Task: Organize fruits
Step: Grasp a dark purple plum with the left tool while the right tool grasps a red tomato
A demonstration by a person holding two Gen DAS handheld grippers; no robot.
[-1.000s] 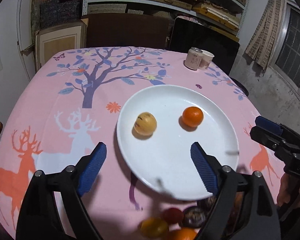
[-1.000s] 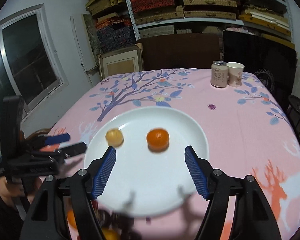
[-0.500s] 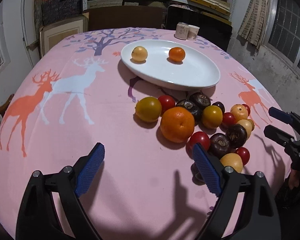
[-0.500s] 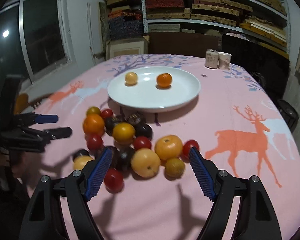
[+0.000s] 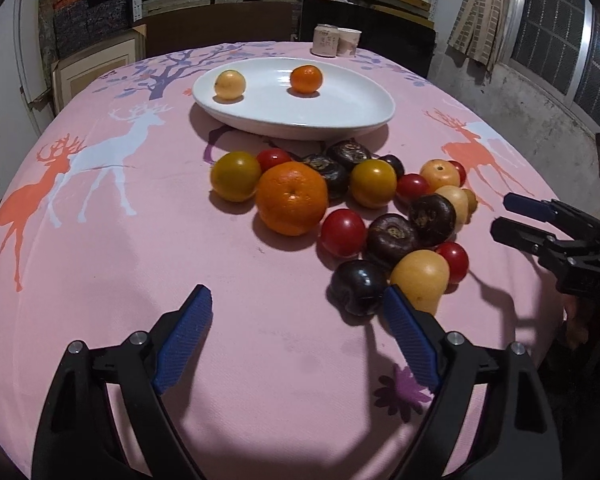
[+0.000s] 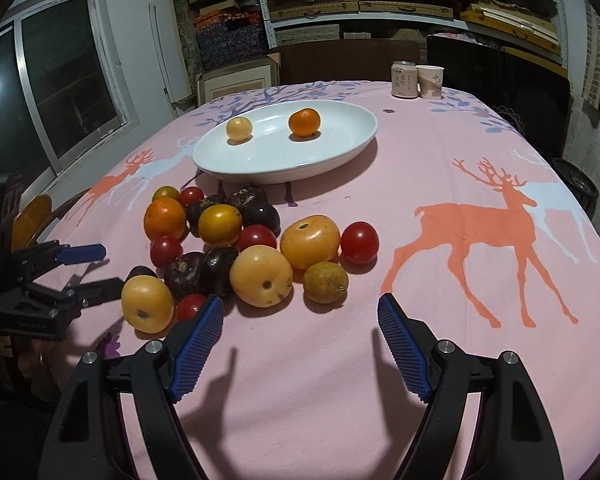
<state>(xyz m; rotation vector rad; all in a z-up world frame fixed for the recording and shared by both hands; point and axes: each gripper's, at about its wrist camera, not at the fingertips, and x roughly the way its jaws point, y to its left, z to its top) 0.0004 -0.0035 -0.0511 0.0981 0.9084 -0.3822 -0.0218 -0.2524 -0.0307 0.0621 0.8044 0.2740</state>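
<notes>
Both grippers have pulled back from the plate point(image 6: 284, 168) toward the near table edge. Left gripper point(image 5: 298, 334) closing on nothing; right gripper point(image 6: 300, 334) open, empty. Two fruits plated; the fruit pile point(image 6: 236, 248) waits mid-table.

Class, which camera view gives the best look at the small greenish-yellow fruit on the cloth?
The right wrist view: the small greenish-yellow fruit lies unobstructed at the pile's near edge. In the left wrist view only a sliver peeks out behind a pale fruit.
</notes>
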